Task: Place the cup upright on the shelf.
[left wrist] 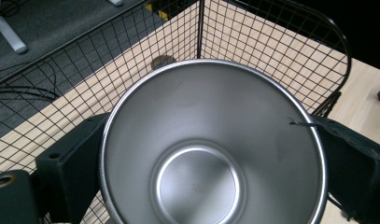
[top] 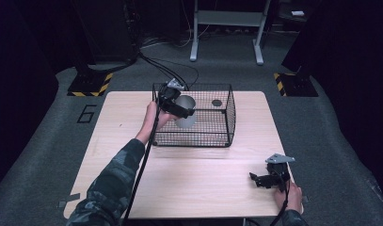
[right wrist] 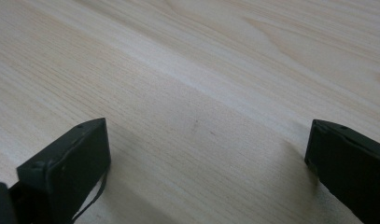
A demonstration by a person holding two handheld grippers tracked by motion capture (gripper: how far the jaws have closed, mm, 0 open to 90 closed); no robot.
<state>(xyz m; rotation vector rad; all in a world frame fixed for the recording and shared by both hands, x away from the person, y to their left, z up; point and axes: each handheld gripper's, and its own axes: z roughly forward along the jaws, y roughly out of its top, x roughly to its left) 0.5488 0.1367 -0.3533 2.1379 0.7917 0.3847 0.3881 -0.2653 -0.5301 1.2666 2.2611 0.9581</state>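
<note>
While the left gripper [top: 179, 107] reaches over the near-left wall of the black wire mesh basket [top: 225, 123] at the centre of the high view, its jaws are closed on the shiny, round stainless-steel cup [top: 185, 112], one against each side of the cup's outer wall. That gripper's own view looks straight down into the cup [left wrist: 211, 149], with a black jaw pressed to either flank and the basket's grid and the pale wooden table [top: 198, 179] behind it. Whether the cup's base already rests on the basket floor or hangs just above it is hard to tell from here. Further right, inside the basket towards its far side, lies a small dark round disc [top: 217, 102]. At the lower right of the high view, the right gripper [top: 260, 180] sits low over bare wood, jaws spread wide with nothing between them. The step in hand looks like moving the cup at the basket, either setting it in or lifting it out. The next move calls for a steady vertical motion that keeps the rim off the wire wall.
</note>
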